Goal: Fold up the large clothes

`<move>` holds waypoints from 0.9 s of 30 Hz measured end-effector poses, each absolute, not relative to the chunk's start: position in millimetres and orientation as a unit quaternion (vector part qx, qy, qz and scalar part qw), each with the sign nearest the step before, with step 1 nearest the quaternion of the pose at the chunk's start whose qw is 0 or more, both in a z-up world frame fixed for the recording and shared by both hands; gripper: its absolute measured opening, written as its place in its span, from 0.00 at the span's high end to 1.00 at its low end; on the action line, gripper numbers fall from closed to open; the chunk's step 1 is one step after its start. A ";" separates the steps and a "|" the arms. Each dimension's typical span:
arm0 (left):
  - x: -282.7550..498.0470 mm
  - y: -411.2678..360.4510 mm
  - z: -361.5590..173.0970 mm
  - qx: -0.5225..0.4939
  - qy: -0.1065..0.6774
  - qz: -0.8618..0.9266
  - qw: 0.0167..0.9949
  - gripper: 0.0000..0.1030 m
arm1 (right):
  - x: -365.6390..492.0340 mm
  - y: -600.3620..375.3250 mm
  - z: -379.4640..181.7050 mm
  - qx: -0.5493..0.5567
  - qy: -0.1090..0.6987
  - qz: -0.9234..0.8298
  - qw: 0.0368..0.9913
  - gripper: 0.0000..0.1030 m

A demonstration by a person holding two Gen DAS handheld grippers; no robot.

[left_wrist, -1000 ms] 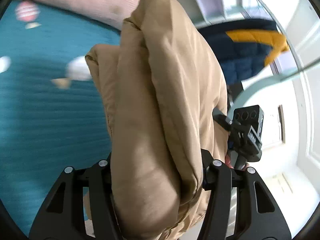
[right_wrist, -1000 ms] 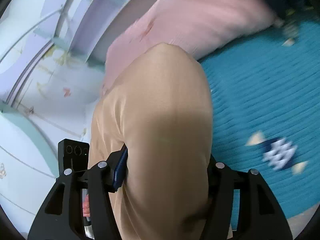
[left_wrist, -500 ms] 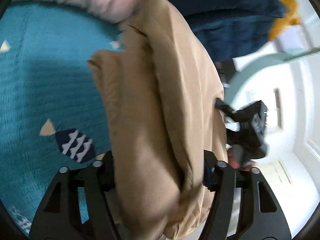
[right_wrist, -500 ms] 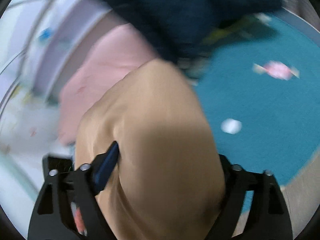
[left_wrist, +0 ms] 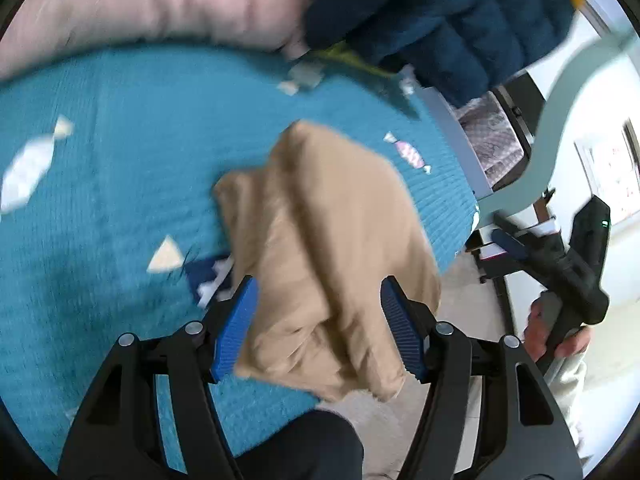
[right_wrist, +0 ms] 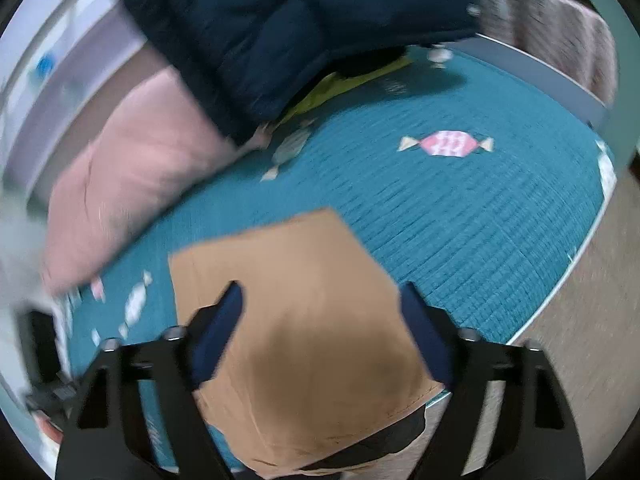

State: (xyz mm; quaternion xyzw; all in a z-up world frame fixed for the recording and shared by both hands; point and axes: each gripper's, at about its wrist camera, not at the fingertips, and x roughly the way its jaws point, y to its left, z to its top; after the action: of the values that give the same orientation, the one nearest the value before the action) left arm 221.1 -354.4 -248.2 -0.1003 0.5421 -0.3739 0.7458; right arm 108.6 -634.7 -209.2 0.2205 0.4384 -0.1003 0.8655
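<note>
A folded tan garment (left_wrist: 324, 248) lies on the teal bedspread (left_wrist: 100, 184) near the bed's front edge, part of it hanging over the edge. My left gripper (left_wrist: 318, 324) is open, its blue pads on either side of the garment's near end. In the right wrist view the tan garment (right_wrist: 304, 320) lies flat as a thick folded bundle. My right gripper (right_wrist: 320, 332) is open above it, jaws wide apart. The right gripper's body (left_wrist: 568, 276) shows at the right of the left wrist view, in a hand.
A pink pillow (right_wrist: 132, 184) and a dark blue padded jacket (right_wrist: 304, 28) lie at the back of the bed. The bed's edge (right_wrist: 576, 252) curves at the right, with beige floor (right_wrist: 592, 320) beyond. A dark-clad leg (left_wrist: 304, 448) is below the left gripper.
Both grippers carried the tan bundle down onto the bed and opened, letting it go. The views tilted down towards the bedspread, and the garment now rests on the bed.
</note>
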 end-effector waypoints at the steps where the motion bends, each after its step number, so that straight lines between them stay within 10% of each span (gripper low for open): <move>1: 217.9 -357.4 -247.1 -0.096 0.537 -0.382 0.746 0.38 | 111.1 -626.6 -218.7 0.200 0.451 -0.103 0.864 0.48; 6: 209.2 -400.9 -249.8 -0.083 0.548 -0.417 0.721 0.38 | 113.7 -609.4 -282.9 0.238 0.528 -0.107 0.808 0.74; 18: 227.1 -368.8 -267.8 -0.142 0.582 -0.366 0.712 0.38 | 104.8 -530.1 -357.2 0.400 0.527 -0.009 0.750 0.75; 27: 206.1 -384.9 -261.1 -0.125 0.574 -0.410 0.698 0.38 | 81.6 -570.9 -276.5 0.350 0.469 -0.033 0.810 0.73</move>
State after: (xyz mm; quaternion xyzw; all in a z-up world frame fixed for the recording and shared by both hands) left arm 206.1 -384.9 -261.1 -0.1253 0.5735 -0.4101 0.6980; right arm 81.6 -570.9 -276.5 0.3498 0.4687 -0.0328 0.8105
